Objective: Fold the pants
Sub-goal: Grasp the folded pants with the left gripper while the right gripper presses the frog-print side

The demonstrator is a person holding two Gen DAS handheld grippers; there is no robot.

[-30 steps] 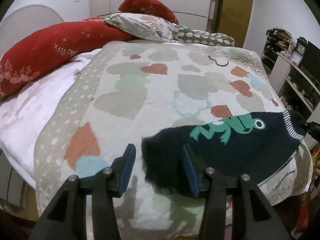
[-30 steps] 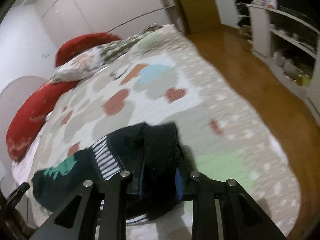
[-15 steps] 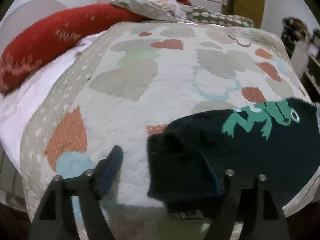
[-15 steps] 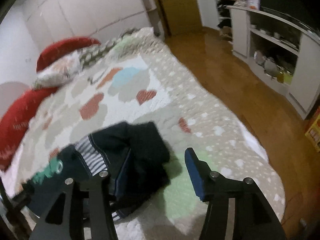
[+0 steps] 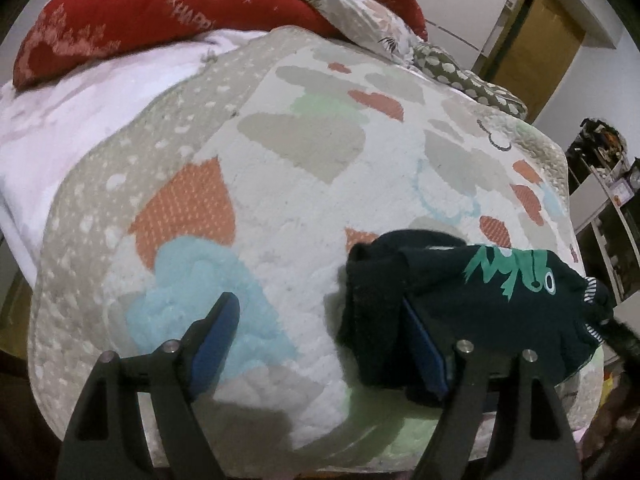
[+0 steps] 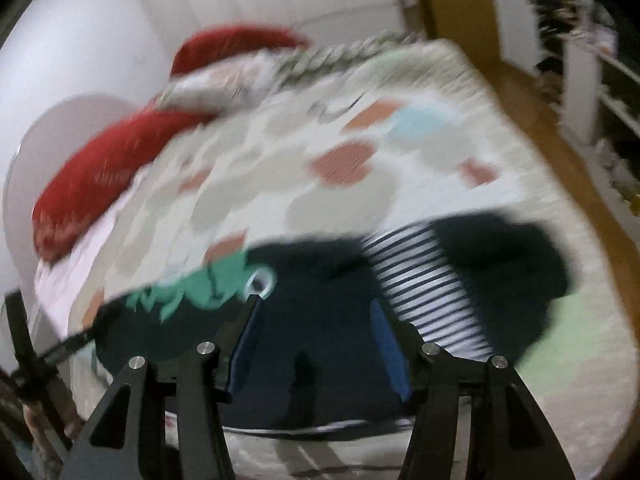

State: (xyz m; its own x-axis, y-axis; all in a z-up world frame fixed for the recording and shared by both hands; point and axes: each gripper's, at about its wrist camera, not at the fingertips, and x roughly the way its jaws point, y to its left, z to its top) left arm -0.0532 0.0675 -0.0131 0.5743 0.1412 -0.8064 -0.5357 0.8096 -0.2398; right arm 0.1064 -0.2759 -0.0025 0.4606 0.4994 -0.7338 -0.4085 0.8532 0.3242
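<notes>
Left wrist view: pants (image 5: 472, 304), dark navy knit with a green frog print, lie bunched at lower right of frame on the quilt (image 5: 304, 184), close to the bed's near edge; look soft, light, floppy, no stiffness, will sag and slide on themselves when lifted, so my call is grab at hems or the striped waistband (image 6: 424, 280), not mid-panel; cuff end is rolled into a thick lump at the garment's left side, good bite point but may take more than one layer; left gripper (image 5: 320, 344) has jaws spread wide, nothing between them; its right finger pad is touching or tucked against the cuff lump, left pad well apart over a blue patch of quilt; cloth sits beside that one pad, not in the gap.

Right wrist view, heavily blurred: pants run across the middle and bottom of frame, frog at centre left, waistband at centre right with a dark fold beyond it at right; right gripper (image 6: 316, 340) jaws spread, dark cloth lies below and between them, whether pads touch cloth I cannot tell; red pillows (image 5: 160, 12) at top of frame, wooden floor (image 6: 568, 168) along the right edge.
</notes>
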